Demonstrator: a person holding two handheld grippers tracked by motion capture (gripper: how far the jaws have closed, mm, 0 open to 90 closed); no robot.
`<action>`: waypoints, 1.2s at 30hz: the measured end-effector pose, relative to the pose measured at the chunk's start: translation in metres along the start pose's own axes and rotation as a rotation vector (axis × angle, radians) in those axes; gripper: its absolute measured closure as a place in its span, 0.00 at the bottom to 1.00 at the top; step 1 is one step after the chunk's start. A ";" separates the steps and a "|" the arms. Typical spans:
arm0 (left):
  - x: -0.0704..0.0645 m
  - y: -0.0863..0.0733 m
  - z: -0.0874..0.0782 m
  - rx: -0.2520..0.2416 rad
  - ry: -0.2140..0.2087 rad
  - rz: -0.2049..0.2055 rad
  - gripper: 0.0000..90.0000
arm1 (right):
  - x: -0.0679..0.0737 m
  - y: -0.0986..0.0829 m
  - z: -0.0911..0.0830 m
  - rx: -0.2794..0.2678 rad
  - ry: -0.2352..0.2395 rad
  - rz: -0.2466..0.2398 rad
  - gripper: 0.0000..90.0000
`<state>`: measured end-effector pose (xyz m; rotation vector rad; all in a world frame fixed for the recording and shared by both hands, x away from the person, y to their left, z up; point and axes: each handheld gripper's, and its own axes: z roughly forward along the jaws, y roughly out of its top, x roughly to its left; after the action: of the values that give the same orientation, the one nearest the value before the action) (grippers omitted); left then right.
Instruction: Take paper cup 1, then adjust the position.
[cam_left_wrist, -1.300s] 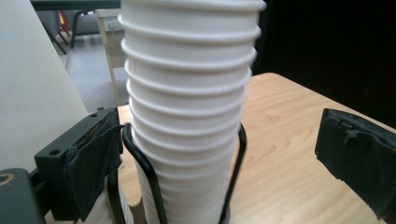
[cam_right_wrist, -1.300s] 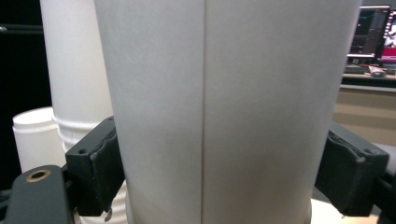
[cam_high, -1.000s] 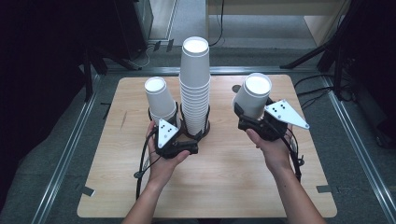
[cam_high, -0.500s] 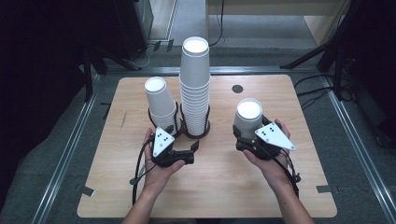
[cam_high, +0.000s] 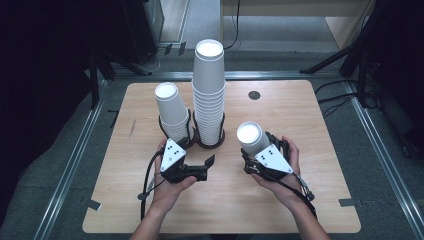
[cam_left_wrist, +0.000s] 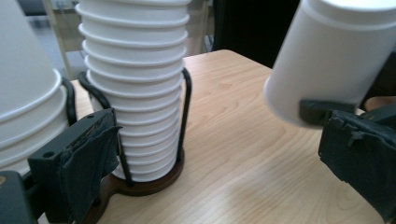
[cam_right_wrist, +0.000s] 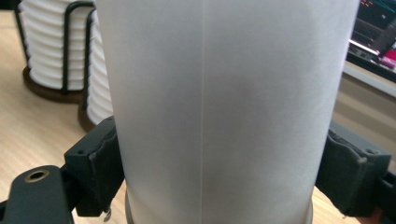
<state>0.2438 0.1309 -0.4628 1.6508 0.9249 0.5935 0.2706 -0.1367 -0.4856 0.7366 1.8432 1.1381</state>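
Wooden table (cam_high: 310, 130) carries two wire holders of stacked white cups at its far middle. Right gripper (cam_high: 256, 156) clamps an upside-down paper cup (cam_high: 251, 137) near right of the tall stack (cam_high: 208, 95). Left gripper (cam_high: 202, 167) holds nothing, jaws apart, just near the short stack (cam_high: 172, 110).

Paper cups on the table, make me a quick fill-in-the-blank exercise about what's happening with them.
1. The right gripper is shut on a single white ____.
2. The tall stack stands in a wire ____.
3. The left gripper is ____, holding nothing.
4. The short stack stands to the ____ of the tall stack in the high view.

Missing words: cup; holder; open; left
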 end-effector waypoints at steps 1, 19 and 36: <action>0.000 0.000 0.000 0.000 0.000 0.000 0.00 | 0.002 0.000 0.000 0.001 0.002 -0.014 0.15; -0.015 0.005 0.003 0.027 -0.130 0.027 0.00 | 0.020 -0.005 0.001 -0.022 0.011 -0.228 0.15; -0.027 0.004 0.009 0.058 -0.189 0.054 0.00 | 0.031 -0.006 -0.002 -0.056 0.010 -0.347 0.15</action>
<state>0.2365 0.1036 -0.4596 1.7553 0.7685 0.4416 0.2536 -0.1151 -0.5006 0.3599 1.8508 0.9626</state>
